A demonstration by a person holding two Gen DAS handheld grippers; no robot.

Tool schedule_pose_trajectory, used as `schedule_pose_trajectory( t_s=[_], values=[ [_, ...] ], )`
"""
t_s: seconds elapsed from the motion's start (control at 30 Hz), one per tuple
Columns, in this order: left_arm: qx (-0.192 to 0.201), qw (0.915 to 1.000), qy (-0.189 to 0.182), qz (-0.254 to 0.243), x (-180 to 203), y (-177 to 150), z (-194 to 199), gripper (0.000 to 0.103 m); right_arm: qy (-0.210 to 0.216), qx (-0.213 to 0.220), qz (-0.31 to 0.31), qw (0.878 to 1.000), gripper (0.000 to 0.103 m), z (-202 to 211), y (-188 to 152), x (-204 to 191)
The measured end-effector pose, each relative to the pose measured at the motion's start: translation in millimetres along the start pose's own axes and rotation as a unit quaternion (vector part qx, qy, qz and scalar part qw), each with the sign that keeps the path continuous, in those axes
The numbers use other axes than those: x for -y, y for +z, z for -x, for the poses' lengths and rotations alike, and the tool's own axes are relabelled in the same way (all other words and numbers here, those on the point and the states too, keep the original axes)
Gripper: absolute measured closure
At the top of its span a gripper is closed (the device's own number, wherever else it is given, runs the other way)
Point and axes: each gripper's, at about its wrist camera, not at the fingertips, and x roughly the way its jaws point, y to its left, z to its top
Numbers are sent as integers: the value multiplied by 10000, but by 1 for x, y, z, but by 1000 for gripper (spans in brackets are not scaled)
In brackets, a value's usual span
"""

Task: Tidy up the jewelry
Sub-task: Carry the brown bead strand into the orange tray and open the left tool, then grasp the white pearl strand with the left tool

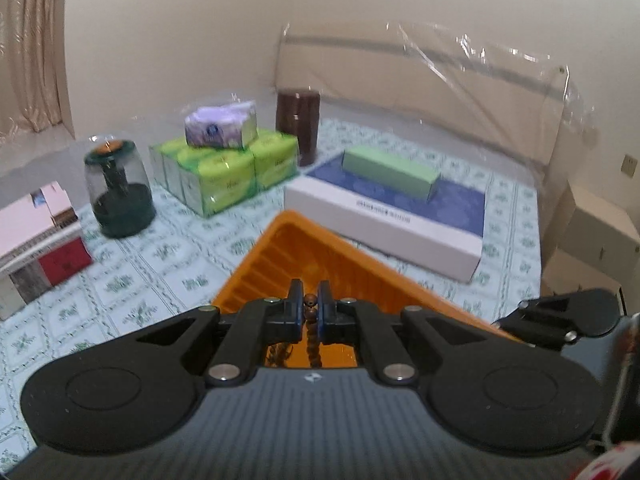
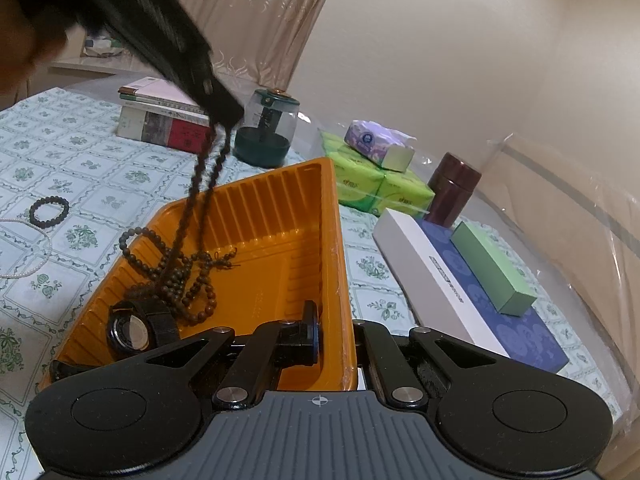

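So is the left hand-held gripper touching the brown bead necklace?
Touching. The left wrist view shows the left hand-held gripper pinching the brown bead necklace between its fingers; the strand hangs into the orange tray.

tray (image 2: pixel 256 216): orange plastic, glossy, ribbed walls
bead necklace (image 2: pixel 188 280): dark brown beads, wood-like, matt
tablecloth (image 2: pixel 80 168): printed, smooth, green floral pattern
left tool (image 1: pixel 309 304): black matt plastic, metal rivets
tissue packs (image 1: pixel 224 172): glossy green plastic wrap

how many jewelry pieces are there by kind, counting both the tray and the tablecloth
Brown bead strand: 1, held by the left gripper, draped into the orange tray
Watch: 1, in the tray
Black bead bracelet: 1, on the tablecloth
White bead strand: 1, on the tablecloth
Total: 4
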Motion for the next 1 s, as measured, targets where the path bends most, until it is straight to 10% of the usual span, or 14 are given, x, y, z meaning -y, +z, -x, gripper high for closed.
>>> schedule_pose_trajectory(
  t_s=[0.6, 1.0],
  values=[
    [74, 9991, 305, 300, -31, -10, 16, 84, -4, -36, -29, 10000, 100, -2, -1, 2],
    [250, 9735, 2039, 1002, -124, -91, 122, 45, -28, -33, -39, 10000, 100, -3, -2, 2]
  ],
)
